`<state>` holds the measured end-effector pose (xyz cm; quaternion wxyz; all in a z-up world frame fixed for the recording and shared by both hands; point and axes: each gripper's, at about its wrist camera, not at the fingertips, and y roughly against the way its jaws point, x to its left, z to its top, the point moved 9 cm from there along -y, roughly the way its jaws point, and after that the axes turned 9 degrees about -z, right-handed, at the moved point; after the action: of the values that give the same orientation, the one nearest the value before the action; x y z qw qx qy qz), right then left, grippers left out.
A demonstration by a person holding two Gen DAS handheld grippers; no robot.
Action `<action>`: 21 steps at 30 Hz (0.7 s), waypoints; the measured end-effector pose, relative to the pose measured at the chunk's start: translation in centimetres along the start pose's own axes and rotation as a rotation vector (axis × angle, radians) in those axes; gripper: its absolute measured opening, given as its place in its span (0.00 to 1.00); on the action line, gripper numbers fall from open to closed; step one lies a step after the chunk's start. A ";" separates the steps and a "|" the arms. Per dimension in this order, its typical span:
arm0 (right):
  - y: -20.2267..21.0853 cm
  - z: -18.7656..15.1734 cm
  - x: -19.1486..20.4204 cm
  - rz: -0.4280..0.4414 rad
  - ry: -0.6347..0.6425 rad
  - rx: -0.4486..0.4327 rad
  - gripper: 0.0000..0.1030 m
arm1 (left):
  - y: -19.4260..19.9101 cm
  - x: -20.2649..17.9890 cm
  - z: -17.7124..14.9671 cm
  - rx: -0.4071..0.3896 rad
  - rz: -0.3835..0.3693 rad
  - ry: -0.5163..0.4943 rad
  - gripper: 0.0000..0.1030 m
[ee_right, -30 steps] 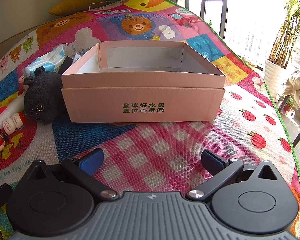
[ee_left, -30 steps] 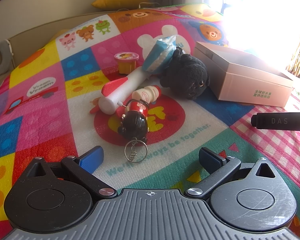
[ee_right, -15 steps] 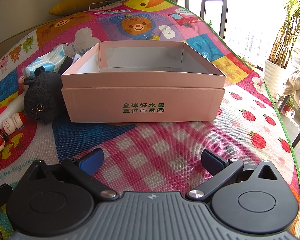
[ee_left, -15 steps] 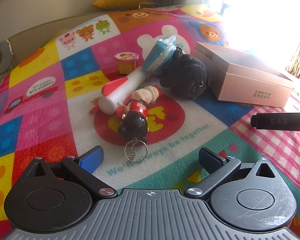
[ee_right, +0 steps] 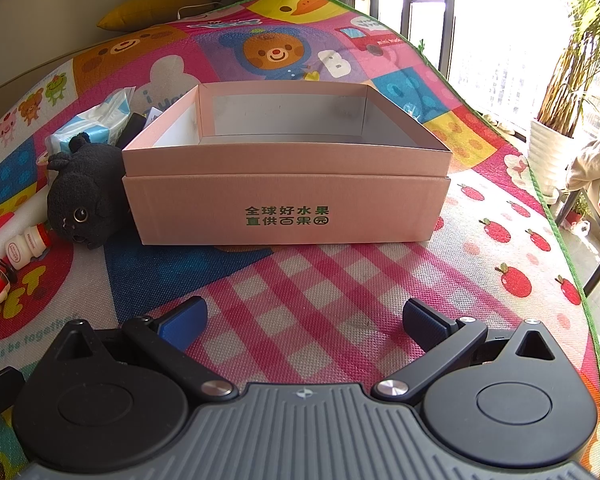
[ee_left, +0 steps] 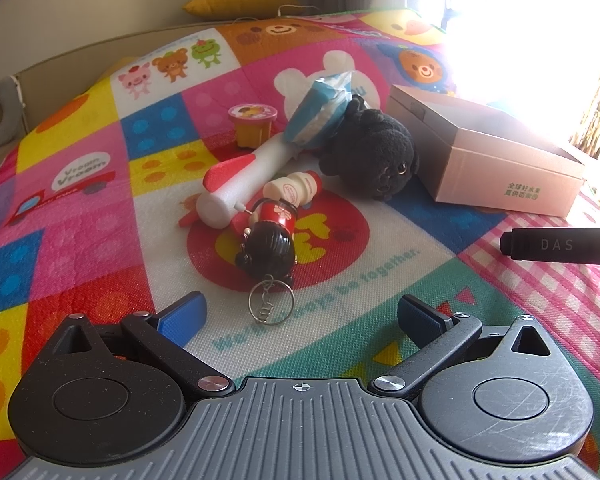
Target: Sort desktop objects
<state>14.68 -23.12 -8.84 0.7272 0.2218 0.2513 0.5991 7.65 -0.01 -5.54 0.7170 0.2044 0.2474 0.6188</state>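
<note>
Left tool point(ee_left: 300, 316) wide open, empty, over play mat point(ee_left: 80, 216). Ahead, L to R: jelly cup point(ee_left: 253, 125), foam rocket point(ee_left: 240, 184), doll keychain point(ee_left: 269, 236), small bottle point(ee_left: 292, 190), tissue pack point(ee_left: 320, 112), black plush point(ee_left: 374, 152), pink box point(ee_right: 286, 196). Right tool point(ee_right: 304, 320) wide open, empty, facing box.

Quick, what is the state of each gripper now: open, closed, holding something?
Left gripper: open, holding nothing.
Right gripper: open, holding nothing.

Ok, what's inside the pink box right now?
The pink cardboard box looks empty: bare back and side walls and a strip of floor show. Its front wall hides the near floor, so something flat there could go unseen.
</note>
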 end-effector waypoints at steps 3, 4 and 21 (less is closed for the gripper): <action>0.0 0.0 0.0 0.000 0.000 0.000 1.00 | -0.1 -0.2 0.0 0.015 0.013 -0.019 1.00; 0.0 0.0 0.0 -0.001 0.001 0.000 1.00 | -0.1 -0.2 -0.1 0.016 0.012 -0.018 1.00; -0.8 0.9 1.2 0.036 0.031 -0.004 1.00 | 0.3 1.4 1.8 -0.013 0.015 -0.030 1.00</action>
<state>16.03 -22.11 -8.78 0.7128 0.2156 0.2572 0.6159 8.61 1.42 -4.07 0.7173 0.2111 0.2311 0.6225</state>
